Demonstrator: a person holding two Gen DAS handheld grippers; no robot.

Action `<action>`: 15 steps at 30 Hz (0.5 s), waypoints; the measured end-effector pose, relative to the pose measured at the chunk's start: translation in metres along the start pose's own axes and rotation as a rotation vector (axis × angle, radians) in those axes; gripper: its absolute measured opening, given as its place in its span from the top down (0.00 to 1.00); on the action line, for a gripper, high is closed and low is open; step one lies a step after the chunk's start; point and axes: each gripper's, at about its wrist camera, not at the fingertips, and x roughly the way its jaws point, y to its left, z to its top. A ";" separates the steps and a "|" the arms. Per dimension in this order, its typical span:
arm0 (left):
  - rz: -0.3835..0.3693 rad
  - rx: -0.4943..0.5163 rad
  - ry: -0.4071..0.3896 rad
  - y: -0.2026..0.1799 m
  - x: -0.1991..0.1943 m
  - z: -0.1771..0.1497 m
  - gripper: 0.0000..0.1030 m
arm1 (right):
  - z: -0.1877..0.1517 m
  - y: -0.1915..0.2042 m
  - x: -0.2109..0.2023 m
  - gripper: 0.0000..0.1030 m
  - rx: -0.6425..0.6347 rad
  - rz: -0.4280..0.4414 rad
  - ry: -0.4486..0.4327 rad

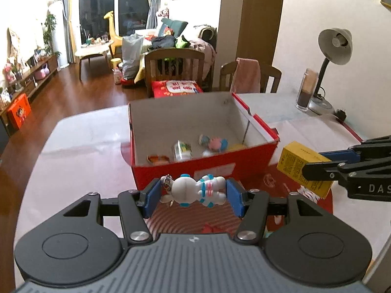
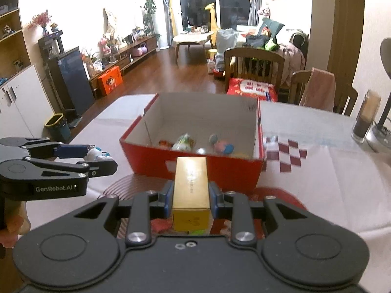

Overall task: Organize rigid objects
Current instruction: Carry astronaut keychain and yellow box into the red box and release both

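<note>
In the left wrist view, the left gripper [image 1: 193, 191] fills the lower centre of the frame, tilted downward, its blue pads clamped on a white toy figure [image 1: 195, 190] that lies sideways between them, a keyring at its left end. Just beyond it, mid-frame, stands the red box [image 1: 202, 171], open at the top, with a few small toys on its floor. At the right edge the right gripper [image 1: 315, 168] reaches in from the side, gripping a yellow carton [image 1: 295, 168].

In the right wrist view, the right gripper [image 2: 190, 201] sits low and centre, also angled down, squeezing the carton [image 2: 190, 190] lengthwise so that it points toward the box [image 2: 195, 168] ahead. At the left edge the left gripper [image 2: 102, 158] comes in level with the toy [image 2: 94, 155] in its jaws. Both are above the table [image 2: 317, 171].
</note>
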 end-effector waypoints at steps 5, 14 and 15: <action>0.021 0.014 -0.008 -0.003 0.013 0.020 0.44 | 0.018 -0.013 0.011 0.73 -0.001 -0.002 -0.019; 0.055 -0.005 0.013 0.001 0.052 0.051 0.44 | 0.042 -0.039 0.047 0.73 0.006 0.001 -0.012; 0.062 -0.004 0.017 0.002 0.058 0.054 0.44 | 0.044 -0.041 0.050 0.73 0.005 -0.001 -0.009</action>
